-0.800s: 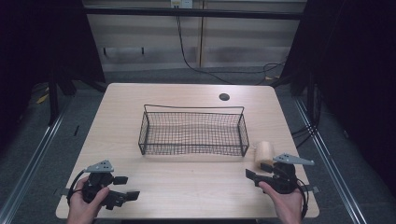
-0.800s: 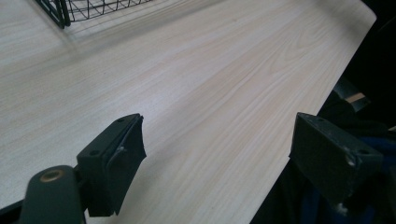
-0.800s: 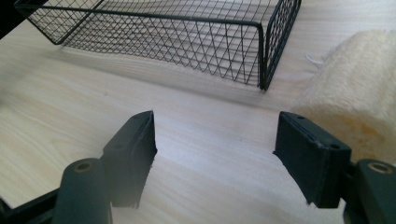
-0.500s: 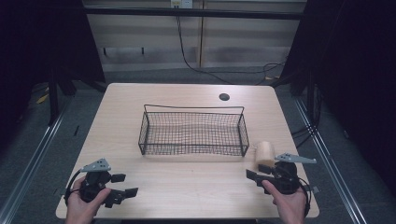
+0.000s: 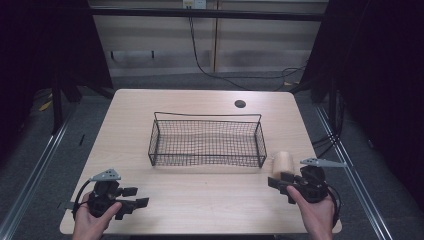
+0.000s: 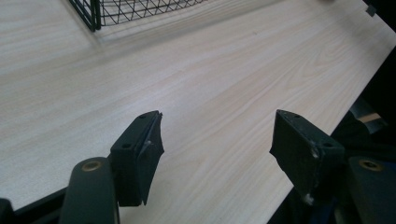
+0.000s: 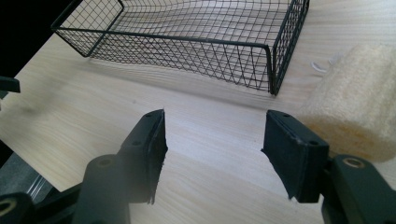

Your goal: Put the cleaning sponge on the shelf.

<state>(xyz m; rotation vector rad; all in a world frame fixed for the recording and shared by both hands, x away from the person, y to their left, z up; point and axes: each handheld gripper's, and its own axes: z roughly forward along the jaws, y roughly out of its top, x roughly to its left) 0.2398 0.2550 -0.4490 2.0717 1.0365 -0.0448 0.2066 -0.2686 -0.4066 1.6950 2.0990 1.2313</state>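
Jaws of your right gripper (image 5: pixel 281 184) stand apart beside the loofah (image 5: pixel 283 163), having drifted back slightly; left gripper (image 5: pixel 134 203) likewise stands apart, idle.

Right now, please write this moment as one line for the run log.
left claw: open, over bare table | right claw: open, beside loofah roll, not holding | wire basket: empty
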